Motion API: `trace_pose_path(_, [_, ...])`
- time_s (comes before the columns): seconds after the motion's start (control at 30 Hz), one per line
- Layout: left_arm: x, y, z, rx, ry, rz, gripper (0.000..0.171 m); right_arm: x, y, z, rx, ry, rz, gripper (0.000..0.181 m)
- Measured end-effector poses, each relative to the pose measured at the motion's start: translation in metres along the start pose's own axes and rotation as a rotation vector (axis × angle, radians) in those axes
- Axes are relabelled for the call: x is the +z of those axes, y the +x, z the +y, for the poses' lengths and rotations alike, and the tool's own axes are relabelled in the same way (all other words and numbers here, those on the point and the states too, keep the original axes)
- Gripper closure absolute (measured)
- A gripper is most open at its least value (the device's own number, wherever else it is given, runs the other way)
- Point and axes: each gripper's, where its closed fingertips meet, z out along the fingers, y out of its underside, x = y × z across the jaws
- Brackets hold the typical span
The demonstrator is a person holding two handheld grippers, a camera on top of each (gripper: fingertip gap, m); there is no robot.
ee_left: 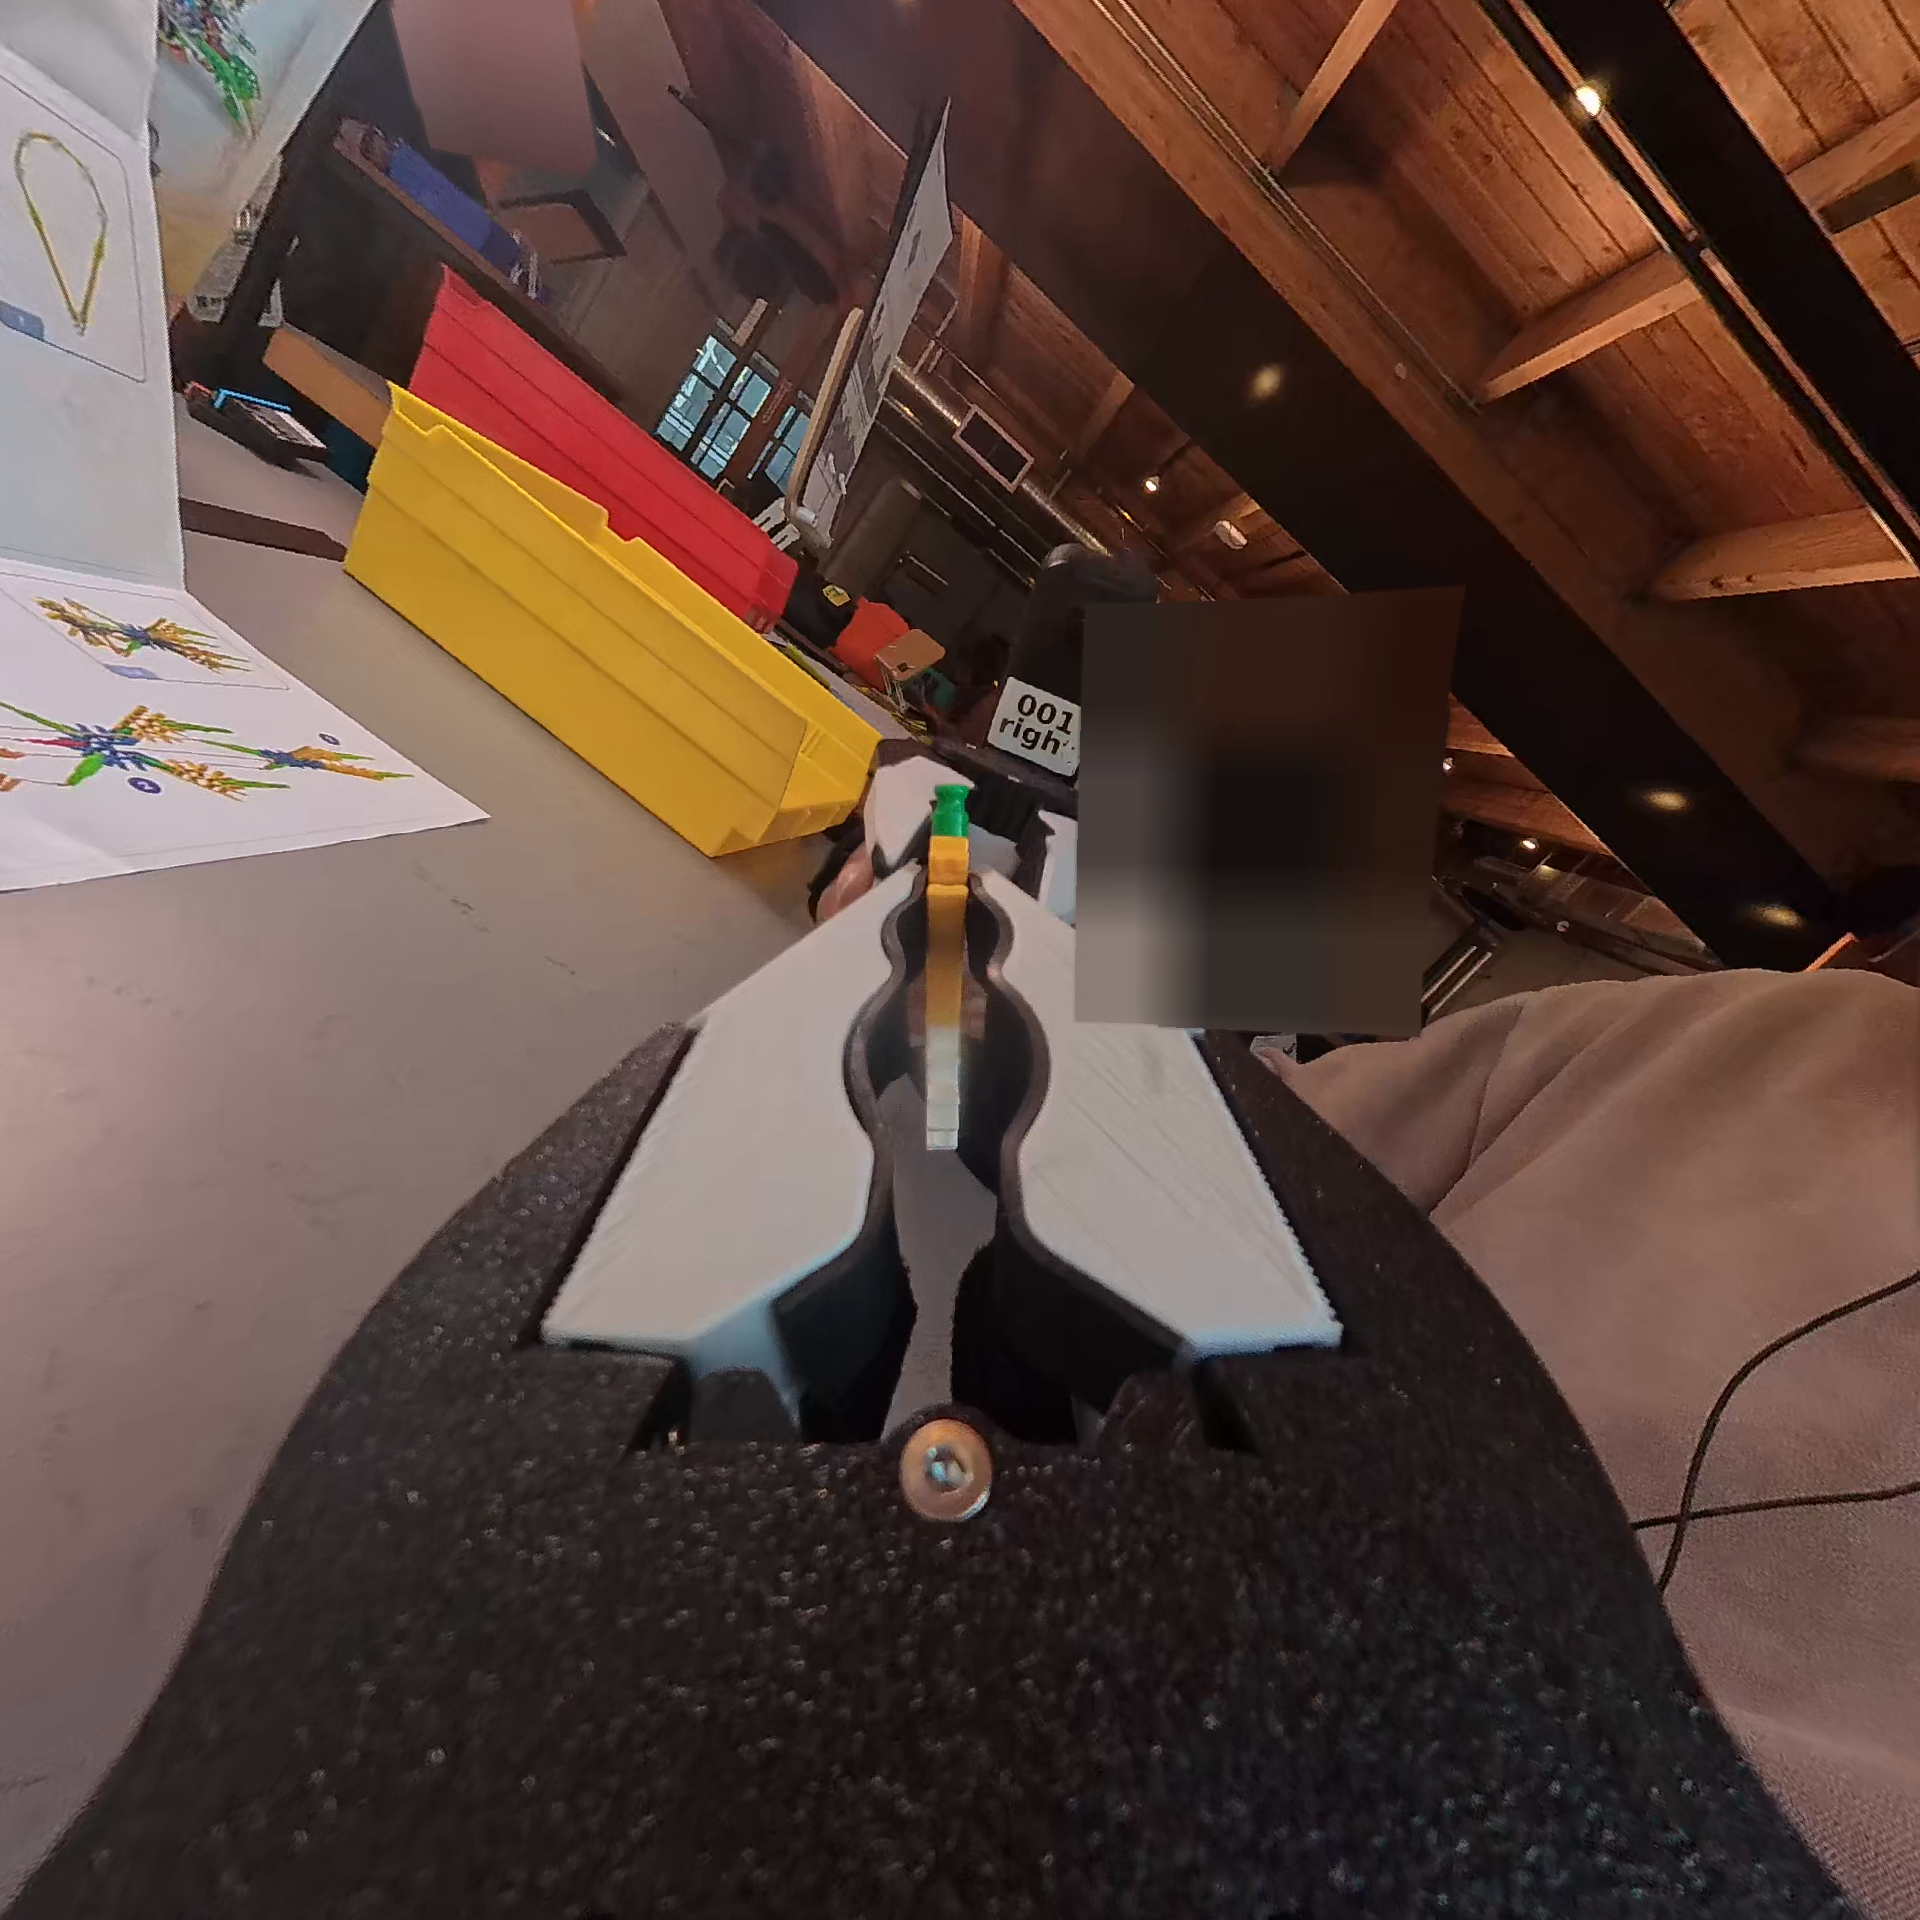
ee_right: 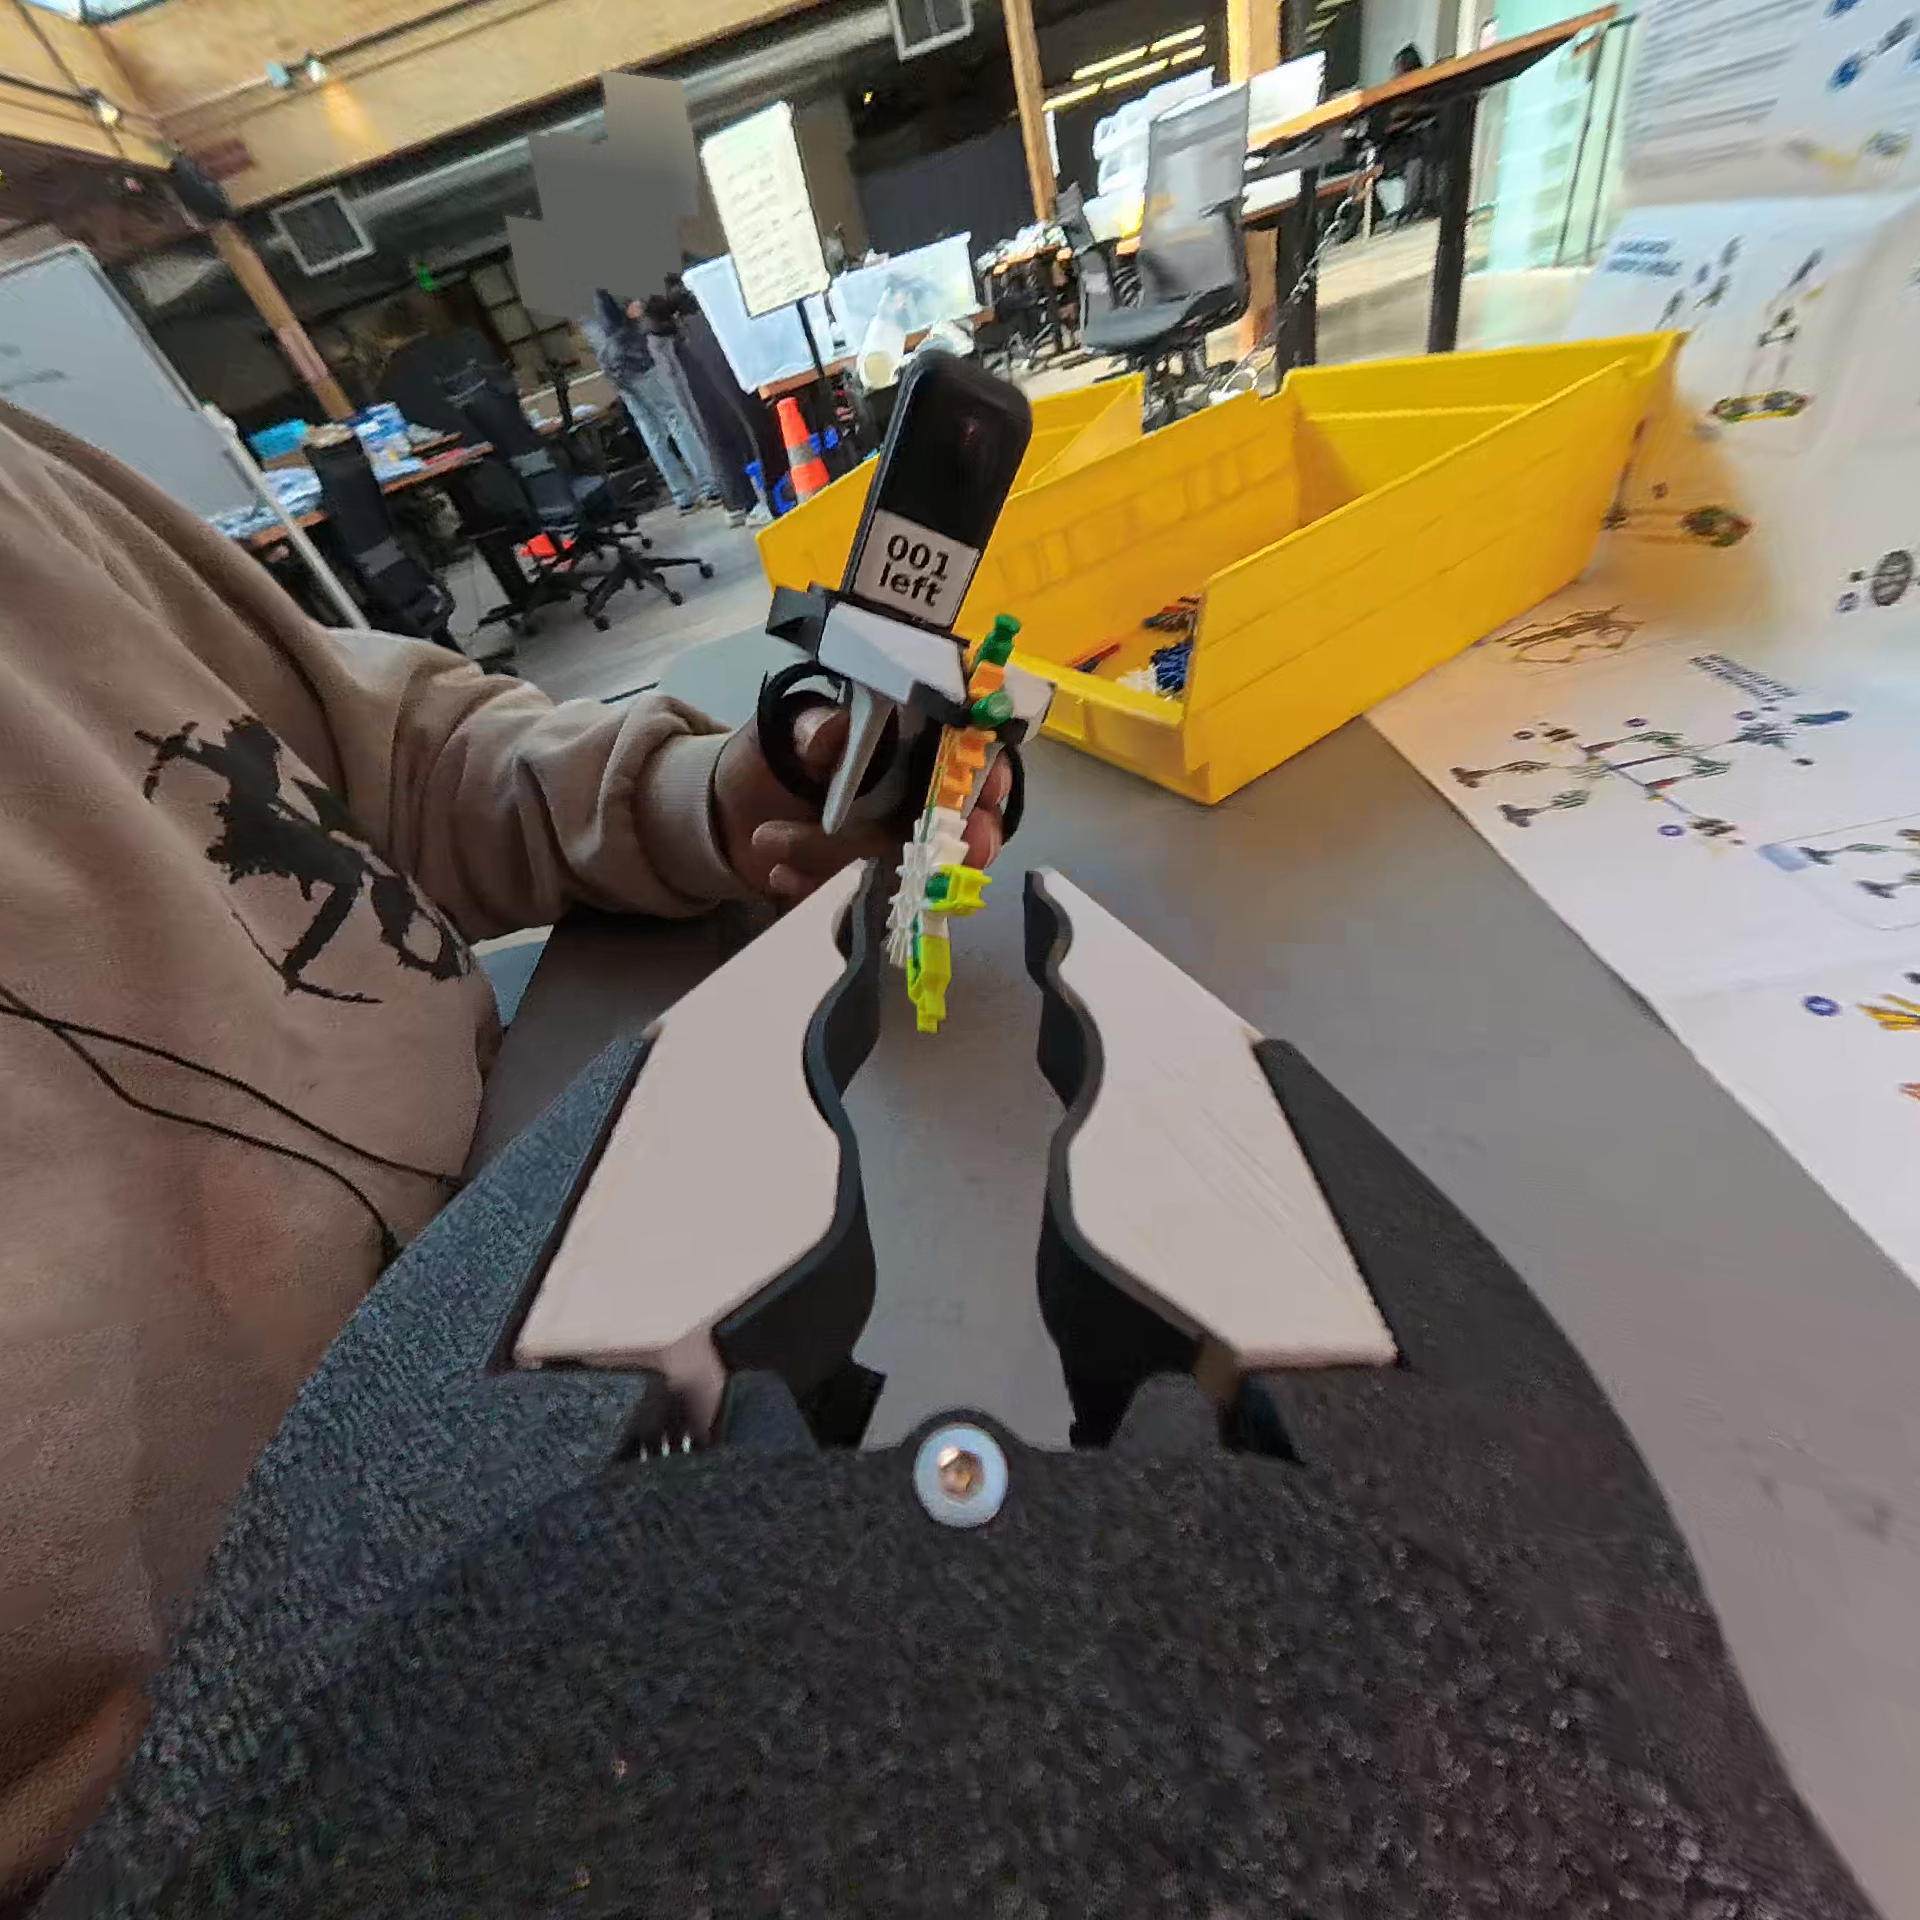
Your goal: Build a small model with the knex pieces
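Observation:
My left gripper (ee_left: 948, 883) is shut on a small toy rod-and-connector assembly (ee_left: 943, 966) with orange, white and green pieces; its green tip (ee_left: 950, 810) sticks out past the fingertips. The right wrist view shows the left gripper (ee_right: 914, 790) held upright in a hand, with the assembly (ee_right: 961, 769) hanging from it, ending in white and lime-yellow parts. My right gripper (ee_right: 951, 894) is open and empty; its fingertips stand on either side of the assembly's lower end without touching it. The right gripper also shows beyond the assembly in the left wrist view (ee_left: 914, 800).
A yellow bin (ee_right: 1351, 582) holding loose toy pieces stands on the grey table (ee_right: 1351, 987); it also shows in the left wrist view (ee_left: 582, 644) with a red bin (ee_left: 582, 447) behind it. Printed instruction sheets (ee_right: 1662, 831) (ee_left: 208, 748) lie beside them. A person's beige sleeve (ee_right: 260, 831) is close by. Left and right tips are no more than a few centimetres apart.

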Motion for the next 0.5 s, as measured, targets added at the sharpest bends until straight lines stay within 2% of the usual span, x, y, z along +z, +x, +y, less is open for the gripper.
trace_pose_path(0.1, [-0.002, 0.002, -0.001, 0.013, 0.0, 0.002, 0.167, 0.011, -0.002, 0.01, -0.008, -0.031, -0.009, 0.174])
trace_pose_path(0.23, [-0.001, 0.008, -0.002, 0.031, -0.002, 0.032, 0.164, 0.008, -0.002, 0.005, 0.038, 0.027, -0.03, 0.176])
trace_pose_path(0.33, [0.002, 0.01, 0.004, 0.073, -0.048, 0.027, 0.142, 0.003, -0.001, -0.001, 0.074, 0.065, -0.043, 0.176])
trace_pose_path(0.5, [0.008, 0.009, 0.018, 0.055, -0.114, 0.032, 0.143, 0.002, -0.004, -0.007, 0.129, 0.118, -0.087, 0.177])
